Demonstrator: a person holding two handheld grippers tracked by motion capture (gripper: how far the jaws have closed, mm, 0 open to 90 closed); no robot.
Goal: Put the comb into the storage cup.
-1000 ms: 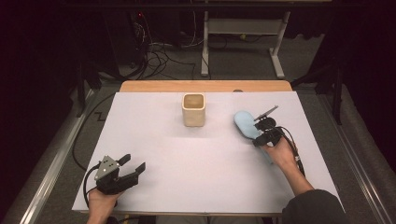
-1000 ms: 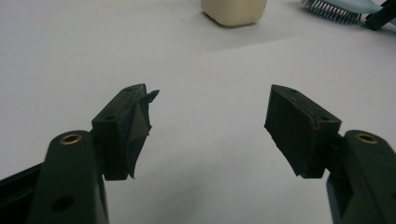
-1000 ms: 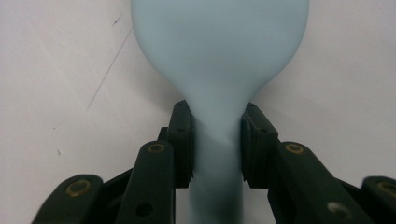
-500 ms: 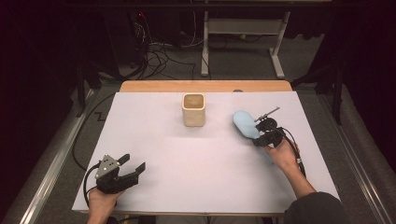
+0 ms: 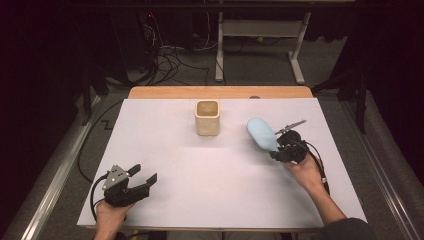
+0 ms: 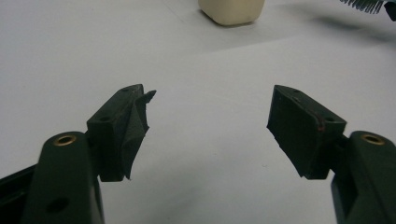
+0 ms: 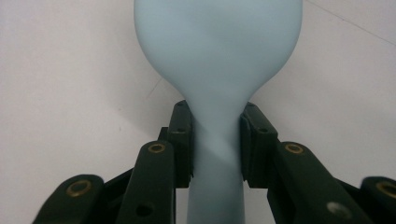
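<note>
White table [image 5: 165, 150]; right claw [image 7: 215, 135] clamps blue brush [image 7: 217, 56], bristles perhaps downward.

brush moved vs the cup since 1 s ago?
Yes, slightly. The light blue hairbrush, clamped in the right gripper, has edged left toward the cream cup, which stayed put.

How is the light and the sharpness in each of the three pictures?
High view: the white table is brightly lit, the room behind is dark. Left gripper view: the left gripper is fairly sharp, while the cup behind is softer. Right gripper view: the blue brush, clamped by the right gripper, looks smooth and slightly blurred.
</note>
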